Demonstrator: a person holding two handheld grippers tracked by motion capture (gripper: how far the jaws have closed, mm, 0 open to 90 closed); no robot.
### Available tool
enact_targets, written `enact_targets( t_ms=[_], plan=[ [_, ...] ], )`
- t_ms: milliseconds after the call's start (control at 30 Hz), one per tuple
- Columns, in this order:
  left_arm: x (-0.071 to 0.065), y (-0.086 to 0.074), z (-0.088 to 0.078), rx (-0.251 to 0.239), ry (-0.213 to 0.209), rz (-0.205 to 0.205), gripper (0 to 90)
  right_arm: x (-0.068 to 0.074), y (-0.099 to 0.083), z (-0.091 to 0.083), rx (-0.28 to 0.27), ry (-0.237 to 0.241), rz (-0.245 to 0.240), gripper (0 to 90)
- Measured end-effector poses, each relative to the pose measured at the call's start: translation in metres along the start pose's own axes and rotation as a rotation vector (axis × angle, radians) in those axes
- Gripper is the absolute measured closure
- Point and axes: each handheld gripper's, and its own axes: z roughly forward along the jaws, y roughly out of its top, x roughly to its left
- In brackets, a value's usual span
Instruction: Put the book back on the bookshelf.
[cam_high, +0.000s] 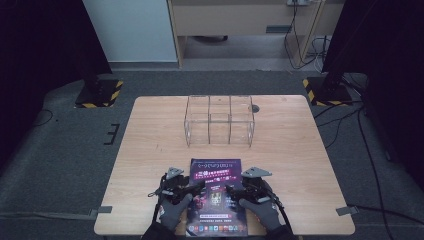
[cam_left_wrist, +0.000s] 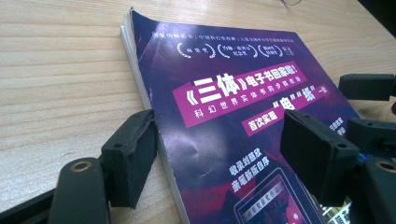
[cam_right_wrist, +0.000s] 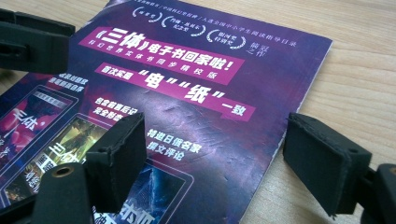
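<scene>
A purple paperback book (cam_high: 215, 171) with white Chinese titles lies flat at the table's front middle. My left gripper (cam_high: 199, 187) is open at the book's left edge. In the left gripper view one jaw sits on the wood beside the spine and the other hovers over the cover (cam_left_wrist: 224, 70). My right gripper (cam_high: 230, 189) is open at the book's right edge. In the right gripper view its jaws straddle that edge, one over the cover (cam_right_wrist: 187, 93) and one over bare wood. Neither gripper holds anything.
A clear acrylic box (cam_high: 219, 120) with dividers stands on the wooden table (cam_high: 290, 150) behind the book. Gloved hands hold both grippers at the front edge. Dark stand bases with yellow-black tape (cam_high: 99, 94) sit on the carpet beyond the table.
</scene>
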Motion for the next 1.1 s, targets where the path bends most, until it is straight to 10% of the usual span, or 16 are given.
enact_targets(
  t_ms=[667,867,1100],
  plan=[
    [0.0,-0.008,0.0,-0.079,0.007,-0.068,30.5,-0.003,-0.002,-0.001,-0.027,0.018,0.034,23.4],
    [0.008,-0.01,-0.004,-0.087,-0.055,-0.16,35.8,-0.005,-0.003,-0.002,-0.028,0.016,0.043,24.4],
    [0.01,-0.014,-0.007,-0.08,-0.087,-0.143,38.1,-0.008,-0.003,-0.003,-0.036,0.015,0.052,25.1]
  ],
)
